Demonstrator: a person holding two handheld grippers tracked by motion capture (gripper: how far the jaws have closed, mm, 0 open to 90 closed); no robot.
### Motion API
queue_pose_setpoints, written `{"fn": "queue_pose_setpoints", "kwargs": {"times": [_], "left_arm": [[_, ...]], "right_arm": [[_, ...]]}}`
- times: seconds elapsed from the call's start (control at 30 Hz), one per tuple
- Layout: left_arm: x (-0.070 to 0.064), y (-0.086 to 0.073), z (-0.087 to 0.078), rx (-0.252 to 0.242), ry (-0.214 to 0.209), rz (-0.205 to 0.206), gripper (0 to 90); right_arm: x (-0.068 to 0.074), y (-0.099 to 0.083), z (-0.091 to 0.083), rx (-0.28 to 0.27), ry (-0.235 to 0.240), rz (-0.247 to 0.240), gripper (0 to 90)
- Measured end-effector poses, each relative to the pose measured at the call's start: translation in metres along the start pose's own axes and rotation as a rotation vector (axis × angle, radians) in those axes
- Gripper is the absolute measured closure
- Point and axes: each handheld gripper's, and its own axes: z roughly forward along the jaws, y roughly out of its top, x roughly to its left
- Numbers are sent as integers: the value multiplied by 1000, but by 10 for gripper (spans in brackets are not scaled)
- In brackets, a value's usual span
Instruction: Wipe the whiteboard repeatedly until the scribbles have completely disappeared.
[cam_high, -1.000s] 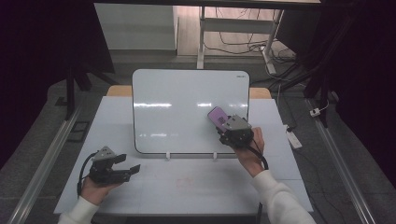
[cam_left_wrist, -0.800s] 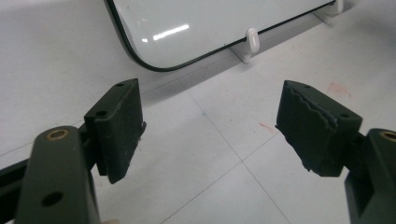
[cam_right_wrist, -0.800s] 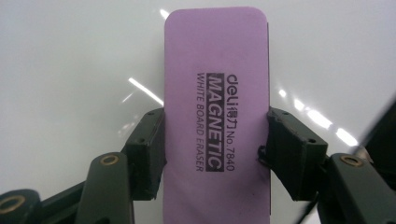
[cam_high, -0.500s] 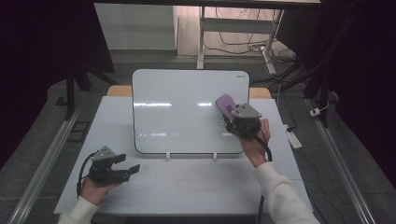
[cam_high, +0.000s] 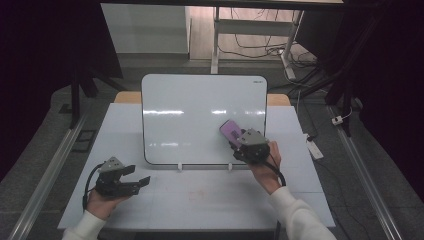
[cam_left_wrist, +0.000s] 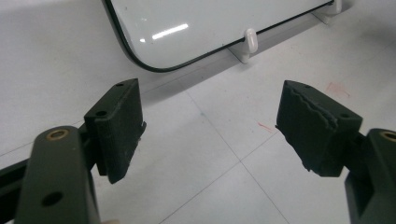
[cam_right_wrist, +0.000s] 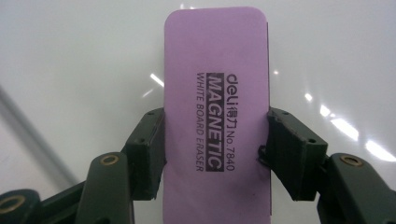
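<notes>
eraser (cam_right_wrist: 217, 112) moved down whiteboard (cam_high: 190, 107) | right gripper (cam_high: 239, 141) clamps it | left gripper (cam_high: 134, 176) wide

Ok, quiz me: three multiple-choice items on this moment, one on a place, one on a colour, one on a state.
1. Where is the flat rectangular eraser? A on the table; B against the glossy white whiteboard; C on the floor.
2. The eraser's colour? A purple; B green; C orange.
3. The left gripper is: A shut; B open and holding nothing; C gripping a pen.

B: the right gripper holds it at the board.
A: purple body, black print.
B: its jaws stand wide apart over the table.
</notes>
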Motion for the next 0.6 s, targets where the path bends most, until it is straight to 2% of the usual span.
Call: {"fn": "queue_pose_setpoints", "kwargs": {"times": [0.13,0.23,0.27,0.33,0.4,0.47,0.6], "left_arm": [[-1,0,0,0,0,3,236],[0,0,0,0,1,0,236],[0,0,0,-1,0,-2,235],[0,0,-1,-3,0,-3,236],[0,0,-1,-4,0,-2,236],[0,0,0,-2,0,-2,236],[-2,1,1,1,-2,4,236]], "right_arm": [[-27,9,-2,-27,-64,54,409],[-44,16,-2,-39,-114,63,409],[-48,17,-2,-47,-123,67,409],[-51,15,-3,-63,-112,99,409],[-44,11,-3,-59,-113,80,410],[-30,6,-2,-48,-70,70,410],[8,-1,3,-16,5,-12,410]]}}
